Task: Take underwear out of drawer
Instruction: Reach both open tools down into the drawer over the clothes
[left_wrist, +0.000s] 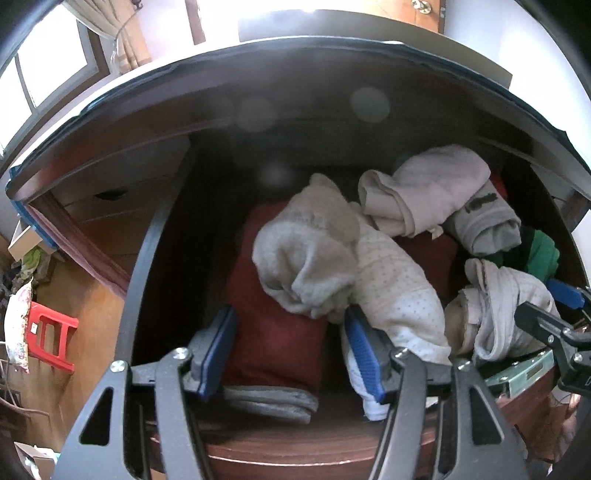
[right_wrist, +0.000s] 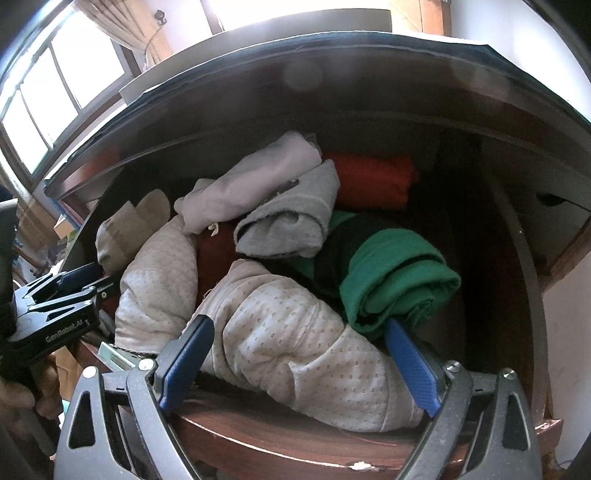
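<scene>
**Both grippers poised over the open drawer**

The underwear lies heaped in the wooden drawer: a dotted white roll at the front, a green roll beside it, a maroon fold further left. The right gripper straddles the white roll, jaws wide. The left gripper gapes over the maroon fold, gripping nothing.

window glare blows out the top; drawer interior dim, hazy flare spots, fisheye-bent edges.
</scene>
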